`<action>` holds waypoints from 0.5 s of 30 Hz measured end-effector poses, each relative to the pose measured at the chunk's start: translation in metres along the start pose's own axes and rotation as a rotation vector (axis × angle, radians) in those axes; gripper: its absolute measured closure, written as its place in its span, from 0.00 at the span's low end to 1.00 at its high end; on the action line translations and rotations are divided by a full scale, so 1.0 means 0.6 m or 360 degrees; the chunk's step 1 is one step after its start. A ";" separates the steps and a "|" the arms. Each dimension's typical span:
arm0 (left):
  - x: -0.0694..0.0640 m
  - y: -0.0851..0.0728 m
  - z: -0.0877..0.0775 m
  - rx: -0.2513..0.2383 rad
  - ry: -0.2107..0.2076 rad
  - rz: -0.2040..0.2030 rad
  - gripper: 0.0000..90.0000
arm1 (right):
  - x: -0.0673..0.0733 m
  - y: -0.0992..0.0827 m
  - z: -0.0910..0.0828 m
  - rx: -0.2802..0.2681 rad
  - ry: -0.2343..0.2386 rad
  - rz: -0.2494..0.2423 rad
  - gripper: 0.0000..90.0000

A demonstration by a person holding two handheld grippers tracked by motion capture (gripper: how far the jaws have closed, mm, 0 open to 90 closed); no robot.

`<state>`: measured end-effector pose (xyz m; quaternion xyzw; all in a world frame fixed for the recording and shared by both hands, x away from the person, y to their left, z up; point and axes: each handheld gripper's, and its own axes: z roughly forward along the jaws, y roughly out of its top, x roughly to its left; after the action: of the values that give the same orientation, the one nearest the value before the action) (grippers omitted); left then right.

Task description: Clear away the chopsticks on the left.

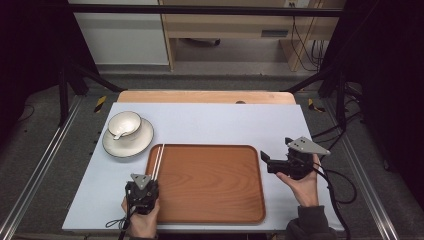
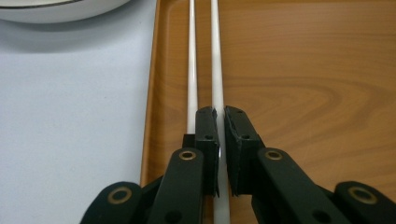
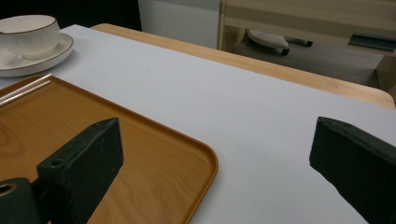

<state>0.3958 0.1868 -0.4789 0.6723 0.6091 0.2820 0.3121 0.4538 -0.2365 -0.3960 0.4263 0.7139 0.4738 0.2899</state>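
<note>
Two white chopsticks [image 1: 158, 160] lie side by side along the left edge of a brown wooden tray [image 1: 210, 185]. My left gripper [image 1: 151, 176] sits over their near ends. In the left gripper view its jaws stand almost together on the right chopstick [image 2: 215, 56], and the left chopstick [image 2: 191, 60] runs under the left jaw; the left gripper [image 2: 219, 114] rests low over the tray [image 2: 303, 70]. My right gripper [image 1: 266, 162] hovers just off the tray's right edge, open and holding nothing. In the right gripper view the right gripper [image 3: 217, 135] spans the tray's corner [image 3: 196, 158].
A white bowl [image 1: 125, 122] with a spoon [image 1: 119, 133] in it stands on a saucer [image 1: 131, 146] at the back left of the white mat [image 1: 225, 125]. Bowl [image 3: 30, 35] and saucer [image 3: 49, 58] also appear far left in the right gripper view. The wooden table edge [image 1: 205, 96] lies behind.
</note>
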 end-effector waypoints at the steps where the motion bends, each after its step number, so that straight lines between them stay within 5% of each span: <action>1: 0.000 0.000 0.000 0.0010 -0.0001 0.0006 0.94 | 0.000 0.000 0.000 -0.0003 0.0002 0.0006 0.03; 15: -0.004 0.002 0.001 0.0024 0.0028 0.0041 0.93 | 0.001 0.000 0.001 -0.0005 -0.0004 0.0001 0.04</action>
<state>0.3969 0.1840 -0.4786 0.6798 0.6053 0.2875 0.2980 0.4542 -0.2359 -0.3960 0.4267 0.7127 0.4745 0.2912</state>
